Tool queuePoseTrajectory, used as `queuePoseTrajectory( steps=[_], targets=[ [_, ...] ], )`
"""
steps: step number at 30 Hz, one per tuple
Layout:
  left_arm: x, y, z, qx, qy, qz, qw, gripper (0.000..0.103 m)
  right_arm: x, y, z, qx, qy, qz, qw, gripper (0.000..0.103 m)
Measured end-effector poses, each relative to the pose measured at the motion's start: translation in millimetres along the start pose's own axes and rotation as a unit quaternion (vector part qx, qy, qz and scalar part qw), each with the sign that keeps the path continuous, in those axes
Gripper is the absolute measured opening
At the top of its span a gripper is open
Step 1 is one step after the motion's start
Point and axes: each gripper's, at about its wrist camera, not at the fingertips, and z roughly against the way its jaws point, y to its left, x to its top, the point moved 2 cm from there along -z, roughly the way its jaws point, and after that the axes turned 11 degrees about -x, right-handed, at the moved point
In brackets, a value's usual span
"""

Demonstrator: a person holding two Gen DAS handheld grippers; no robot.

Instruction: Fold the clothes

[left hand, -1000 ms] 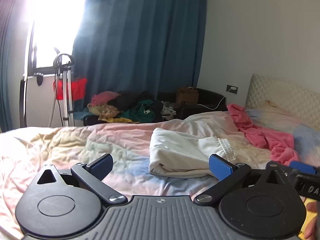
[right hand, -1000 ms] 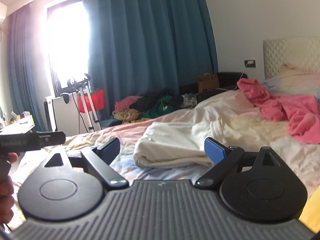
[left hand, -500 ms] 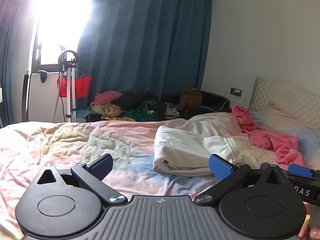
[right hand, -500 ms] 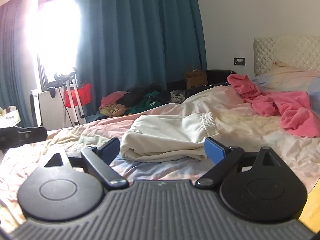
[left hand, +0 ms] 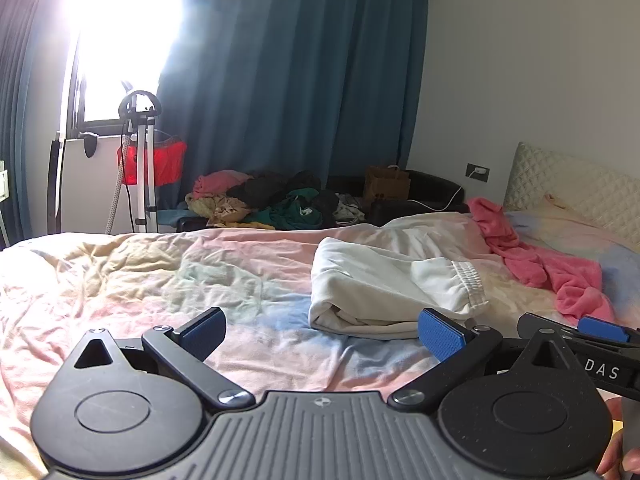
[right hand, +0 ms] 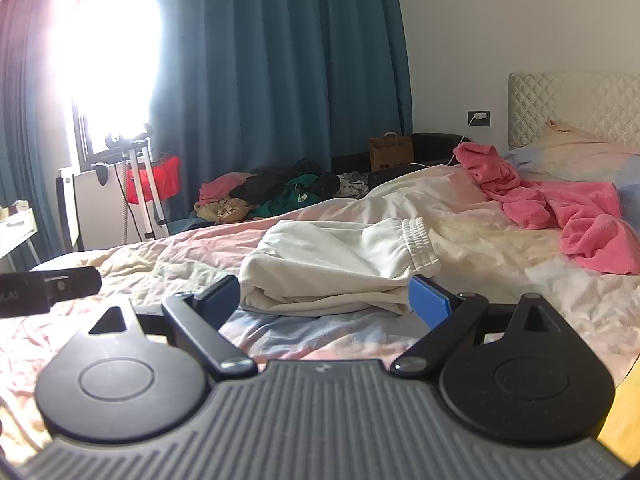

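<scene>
1. Standing wide apart, the blue-padded fingers point(left hand: 204, 330) of the left gripper point(left hand: 322, 330) pinch nothing; only the bedsheet point(left hand: 160, 280) shows between them.
2. The right gripper point(right hand: 326, 300) also has its fingers point(right hand: 428, 300) spread, with the near edge of the folded white garment point(right hand: 336, 264) seen in the gap, but the pads are apart from the cloth.
3. In the left wrist view the right gripper's blue-tipped fingers point(left hand: 604, 330) poke in at the right edge, just beside the left gripper, and part of a hand point(left hand: 618, 460) shows at the lower right corner.
4. The white garment point(left hand: 384, 284) lies folded on the near middle of the bed, its elastic waistband turned to the right; it sits just beyond both grippers.
5. Farther right, a pink garment point(right hand: 560, 208) lies crumpled on the sheet, well apart from the white one, near the quilted headboard point(right hand: 572, 108).
6. Beyond the far edge of the bed, a heap of mixed clothes point(left hand: 272, 204) rests on a dark low seat, with a brown paper bag point(left hand: 386, 184) to its right.
7. At the far left stand a metal stand point(left hand: 140, 160), a bright window and blue curtains point(left hand: 296, 80).
</scene>
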Motion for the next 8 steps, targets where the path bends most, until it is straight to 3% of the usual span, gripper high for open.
queuePoseTrajectory(
  steps=[8],
  targets=[
    [-1.6,-1.9,1.1,0.003,0.0,-0.002,1.0,0.103,0.3,1.5,0.0,0.003,0.004,0.002,1.0,0.093]
  ],
)
